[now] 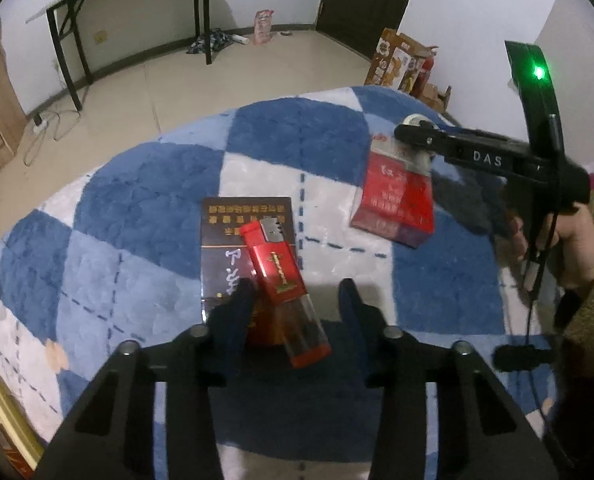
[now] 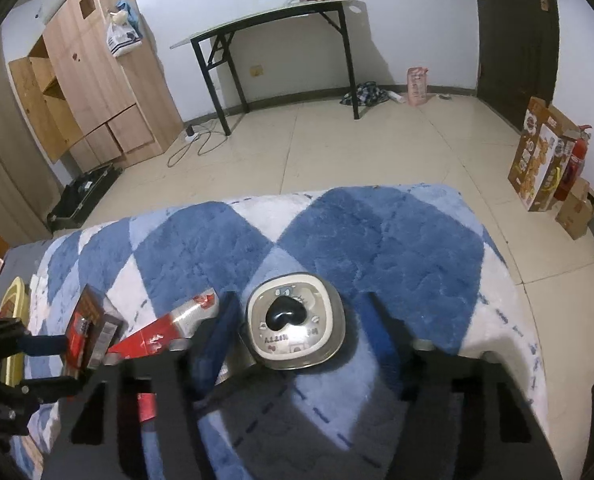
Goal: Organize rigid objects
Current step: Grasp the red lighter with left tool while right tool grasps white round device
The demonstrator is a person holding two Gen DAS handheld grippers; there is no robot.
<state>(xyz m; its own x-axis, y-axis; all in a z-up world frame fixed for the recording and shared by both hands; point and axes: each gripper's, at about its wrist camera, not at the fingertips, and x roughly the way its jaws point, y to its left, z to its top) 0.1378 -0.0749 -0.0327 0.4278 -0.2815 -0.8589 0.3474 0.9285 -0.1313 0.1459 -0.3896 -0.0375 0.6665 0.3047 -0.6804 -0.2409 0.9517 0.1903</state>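
A red lighter [image 1: 285, 288] lies tilted on a dark brown cigarette box [image 1: 246, 240] on the blue and white checked rug [image 1: 157, 200]. My left gripper [image 1: 297, 300] is open, its fingers either side of the lighter's lower end. A red cigarette pack [image 1: 395, 200] lies to the right; it also shows in the right wrist view [image 2: 165, 330]. My right gripper [image 2: 301, 316] is open around a round cream lidded tin with a black heart knob [image 2: 295, 326], which rests by the red pack. The right gripper [image 1: 417, 134] shows in the left view above the red pack.
The rug's far edge [image 2: 377, 192] drops to a tiled floor. A black-legged table [image 2: 281, 40] and wooden cabinet [image 2: 93, 76] stand by the far wall. Cardboard boxes [image 2: 541, 156] and a fire extinguisher [image 2: 573, 164] stand at the right. A yellow item [image 2: 13, 304] lies at left.
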